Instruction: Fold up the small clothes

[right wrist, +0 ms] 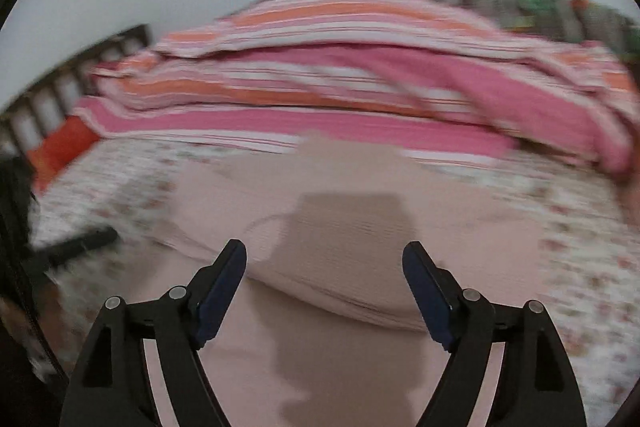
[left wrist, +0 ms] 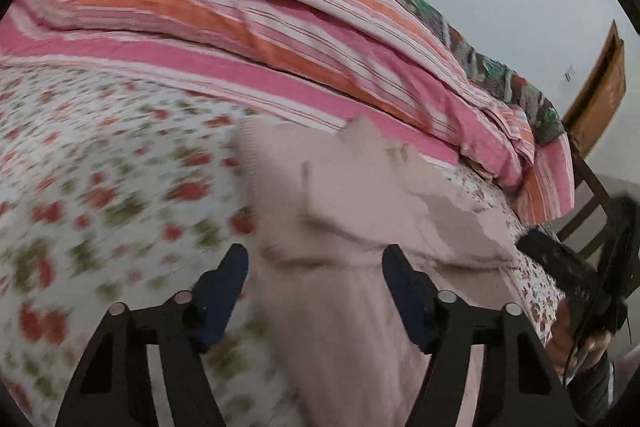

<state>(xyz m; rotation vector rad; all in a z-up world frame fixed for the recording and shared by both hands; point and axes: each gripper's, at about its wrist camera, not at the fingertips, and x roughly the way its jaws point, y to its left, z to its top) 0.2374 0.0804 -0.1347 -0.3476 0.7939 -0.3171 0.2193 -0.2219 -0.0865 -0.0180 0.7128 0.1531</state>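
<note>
A pale pink garment (left wrist: 340, 227) lies on the floral bedsheet (left wrist: 100, 167), partly folded with layered edges. My left gripper (left wrist: 316, 259) is open and empty, hovering over the garment's left part; its left finger is over the sheet. In the right wrist view the same pink garment (right wrist: 340, 227) spreads below my right gripper (right wrist: 324, 255), which is open and empty just above it and casts a shadow on the cloth. The right gripper also shows at the right edge of the left wrist view (left wrist: 568, 267). Both views are motion-blurred.
A pink, orange and white striped blanket (left wrist: 280, 27) is heaped along the far side of the bed, over a dark patterned cloth (left wrist: 500, 67). A wooden bed frame (left wrist: 596, 95) stands at the right. An orange item (right wrist: 60, 151) lies at the far left of the right wrist view.
</note>
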